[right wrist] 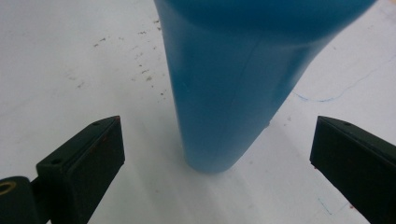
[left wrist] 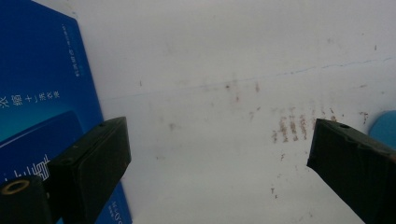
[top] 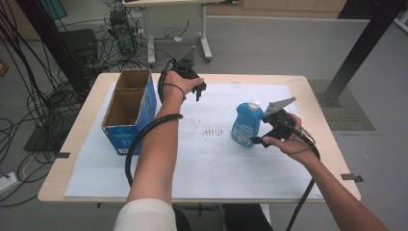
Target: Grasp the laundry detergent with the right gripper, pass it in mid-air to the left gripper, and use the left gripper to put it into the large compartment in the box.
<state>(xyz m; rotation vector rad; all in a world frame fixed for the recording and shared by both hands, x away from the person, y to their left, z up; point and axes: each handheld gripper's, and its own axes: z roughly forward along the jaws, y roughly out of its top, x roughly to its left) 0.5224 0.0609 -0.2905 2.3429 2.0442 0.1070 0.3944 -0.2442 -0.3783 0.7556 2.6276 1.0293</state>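
1. My right gripper had its jaws spread wide, one on each side of the blue plastic bottle with the white cap, and neither jaw touched it in the right gripper view.
2. The bottle stood upright between those jaws, its base resting on the white paper sheet just ahead of them.
3. From the high view I saw the right gripper low beside the bottle's right flank, held in the person's right hand, with its grey three-cornered plate above it.
4. My left gripper also had its jaws spread apart, with nothing between them but the bare, stained sheet.
5. In the left gripper view the blue printed side of the open cardboard box lay just beside the left-hand jaw, and a sliver of the blue bottle showed at the right edge.
6. From above, the left gripper hung over the far part of the sheet, held in the person's left hand, near the box's far right corner.
7. The box stood on the left part of the light wooden counter, well apart from the bottle, its two compartments open to the top.
8. Reddish-brown marks dotted the sheet between box and bottle.
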